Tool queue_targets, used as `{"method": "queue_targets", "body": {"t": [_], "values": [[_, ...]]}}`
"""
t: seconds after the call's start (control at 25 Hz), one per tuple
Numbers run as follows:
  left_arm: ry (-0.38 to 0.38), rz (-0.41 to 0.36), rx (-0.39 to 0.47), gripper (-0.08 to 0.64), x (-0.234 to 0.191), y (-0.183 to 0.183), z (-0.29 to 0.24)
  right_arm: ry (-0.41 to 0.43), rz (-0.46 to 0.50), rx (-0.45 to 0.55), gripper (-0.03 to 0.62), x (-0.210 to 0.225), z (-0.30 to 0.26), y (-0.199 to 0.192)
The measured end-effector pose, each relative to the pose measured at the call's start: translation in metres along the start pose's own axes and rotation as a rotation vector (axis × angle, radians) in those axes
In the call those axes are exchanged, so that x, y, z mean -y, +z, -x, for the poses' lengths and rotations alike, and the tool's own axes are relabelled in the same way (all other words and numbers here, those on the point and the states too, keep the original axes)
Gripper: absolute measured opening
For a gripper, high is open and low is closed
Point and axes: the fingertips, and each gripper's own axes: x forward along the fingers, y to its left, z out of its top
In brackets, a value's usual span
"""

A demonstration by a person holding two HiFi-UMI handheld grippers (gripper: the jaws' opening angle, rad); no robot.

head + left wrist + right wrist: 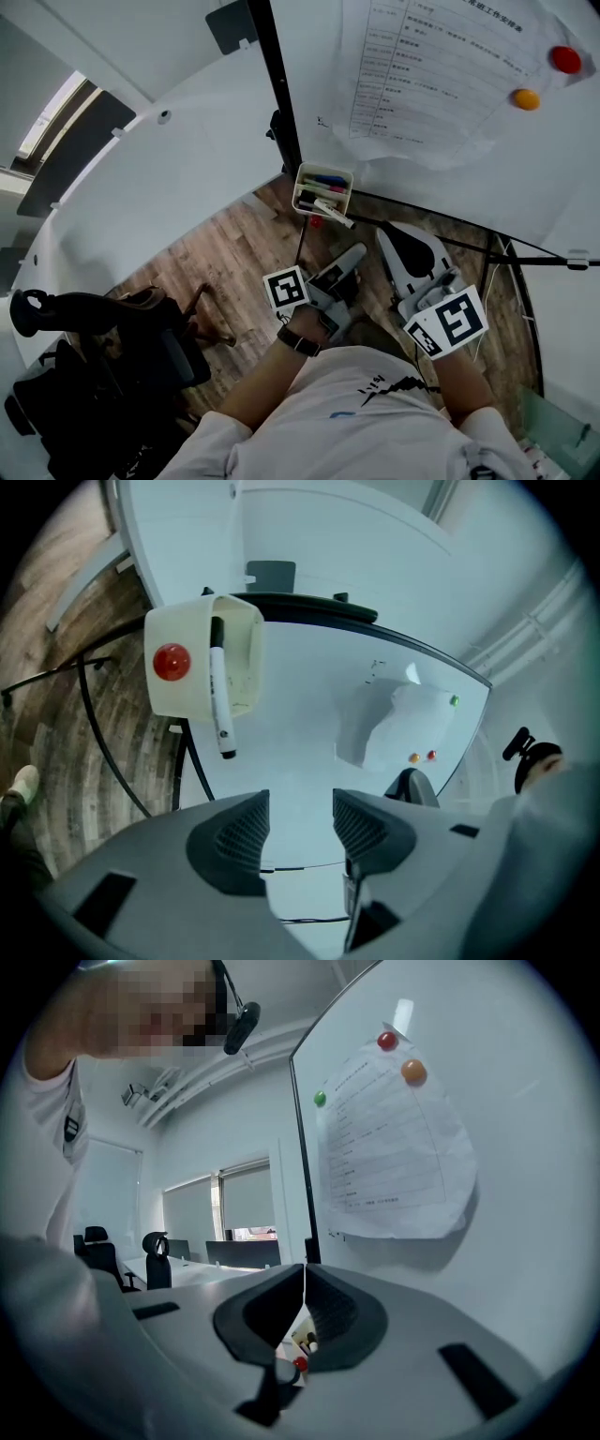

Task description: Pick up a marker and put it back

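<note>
Marker (pixel 220 691), white-barrelled with dark ends, rests askew in the cream holder (pixel 184 701). One end hangs out past the holder's edge, up and to the left of the left gripper (pixel 300 803) and well clear of its tips.

That gripper's jaws stand wide apart with only bare whiteboard (pixel 309 733) between them, so it grasps nothing. It points at the board just beside the holder. I judge that this fits either the start of a reach or the moment after a set-down (these views alone do not say which). Either way the marker is in its holder now, though lodged loosely rather than dropped fully in, and it might slip out if nudged.

The holder hangs on the whiteboard with a red magnet (pixel 172 662) on its side wall, which keeps its pens within easy reach. In the head view several other markers (pixel 322 184) lie inside it, just ahead of both grippers' tips.

The right gripper (pixel 304 1283) is clenched, its pads meeting with nothing between them. It sits to the right of the left gripper, aimed along the board below the pinned paper sheet (pixel 394 1157). I take it to be idle, held aside so that the left one has free room at the holder.
</note>
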Motion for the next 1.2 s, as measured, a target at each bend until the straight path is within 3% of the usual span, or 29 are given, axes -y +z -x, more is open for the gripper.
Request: {"method": "queue_targets", "body": {"t": [0.24,0.4,0.52,0.72,0.96,1.08,1.2], "values": [[0.013,-0.154,-0.088,0.209,0.049,-0.016,0.016,-0.022,0.014,0.04,0.014,-0.019,0.01,0.016],[0.015,-0.413,-0.132,0.195,0.085,-0.012,0.024,-0.054,0.034,0.065,0.015,-0.027,0.017,0.029],[0.002,-0.543,-0.13,0.148,0.117,-0.012,0.028,-0.08,0.04,0.08,0.014,-0.032,0.023,0.037],[0.04,-0.791,-0.126,0.038,0.153,-0.015,0.038,-0.099,0.036,0.077,0.015,-0.044,0.028,0.038],[0.096,-1.118,-0.107,0.012,0.185,-0.016,0.051,-0.103,0.017,0.086,0.015,-0.057,0.032,0.04],[0.123,-1.216,-0.115,0.012,0.197,-0.021,0.062,-0.103,0.008,0.085,0.015,-0.062,0.037,0.043],[0.127,-1.25,-0.118,0.012,0.205,-0.023,0.067,-0.107,0.003,0.081,0.014,-0.067,0.039,0.042]]}}
